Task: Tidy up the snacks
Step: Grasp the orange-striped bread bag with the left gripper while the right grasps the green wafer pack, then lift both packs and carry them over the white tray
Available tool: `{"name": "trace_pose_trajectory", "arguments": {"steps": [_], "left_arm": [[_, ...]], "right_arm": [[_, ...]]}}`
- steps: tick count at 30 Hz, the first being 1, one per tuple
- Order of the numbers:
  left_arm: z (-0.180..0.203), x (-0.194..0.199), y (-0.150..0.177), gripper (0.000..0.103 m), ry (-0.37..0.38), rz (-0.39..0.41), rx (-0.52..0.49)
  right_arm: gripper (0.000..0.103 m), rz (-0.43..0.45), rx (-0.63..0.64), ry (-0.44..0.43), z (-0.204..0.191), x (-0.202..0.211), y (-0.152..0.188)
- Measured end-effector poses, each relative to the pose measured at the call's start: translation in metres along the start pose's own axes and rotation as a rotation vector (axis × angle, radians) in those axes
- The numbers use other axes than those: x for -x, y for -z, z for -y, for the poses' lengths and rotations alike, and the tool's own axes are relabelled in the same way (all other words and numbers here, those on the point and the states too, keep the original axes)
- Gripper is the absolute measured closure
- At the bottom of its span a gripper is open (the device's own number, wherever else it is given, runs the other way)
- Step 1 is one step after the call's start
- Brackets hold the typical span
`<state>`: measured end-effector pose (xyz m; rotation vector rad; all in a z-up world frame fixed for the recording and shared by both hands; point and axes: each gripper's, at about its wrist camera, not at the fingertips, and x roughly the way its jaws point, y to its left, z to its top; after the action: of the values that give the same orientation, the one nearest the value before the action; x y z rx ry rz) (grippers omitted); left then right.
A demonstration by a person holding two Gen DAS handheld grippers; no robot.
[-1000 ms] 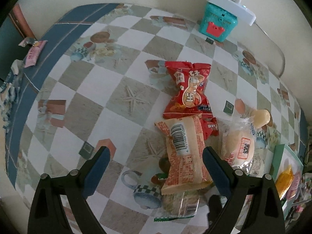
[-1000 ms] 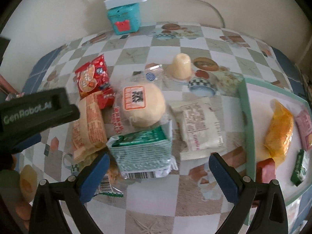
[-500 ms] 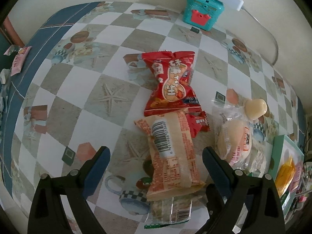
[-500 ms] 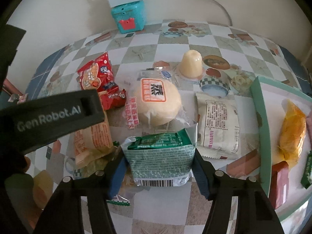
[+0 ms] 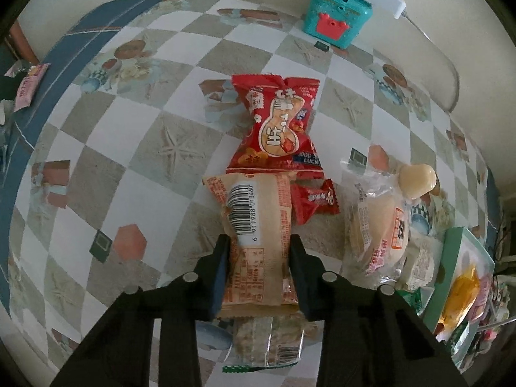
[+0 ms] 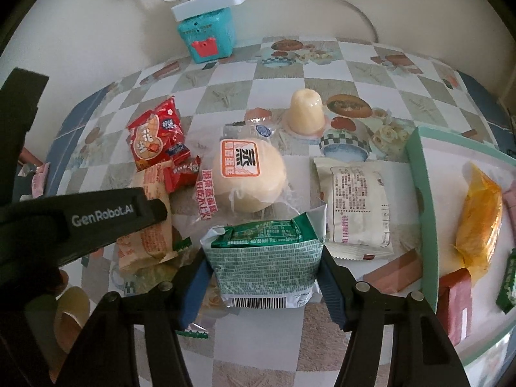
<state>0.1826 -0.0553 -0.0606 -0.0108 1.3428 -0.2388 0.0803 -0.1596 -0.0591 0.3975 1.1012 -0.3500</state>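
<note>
We see teal crab-face box (image 6: 208, 40) against wall, white power strip (image 6: 206, 1) on top, checkered tablecloth (image 5: 106, 148) beneath.

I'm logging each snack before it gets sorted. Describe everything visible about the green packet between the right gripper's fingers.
The green packet is a puffy, crinkly foil-like pouch, dark green on top, with a pale green-and-white brick pattern on the face toward the camera, a white barcode strip at its near edge and a torn-looking silver flap at its far right corner. The right gripper is shut on its two sides. It sits over the checked tablecloth, just in front of the round bun in clear wrap.
</note>
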Motion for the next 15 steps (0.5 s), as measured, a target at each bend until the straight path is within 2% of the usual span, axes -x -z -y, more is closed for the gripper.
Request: {"name": "trace_pose_trajectory", "arguments": {"steps": [8, 15], "left_arm": [[-0.002, 0.020, 0.000, 0.067, 0.008, 0.055, 0.019], [-0.002, 0.056, -0.003, 0.067, 0.033, 0.135, 0.040]], "right_arm": [[0.039, 0.029, 0.005, -0.019, 0.002, 0.016, -0.004], [0.039, 0.078, -0.009, -0.036, 0.009, 0.036, -0.011]]}}
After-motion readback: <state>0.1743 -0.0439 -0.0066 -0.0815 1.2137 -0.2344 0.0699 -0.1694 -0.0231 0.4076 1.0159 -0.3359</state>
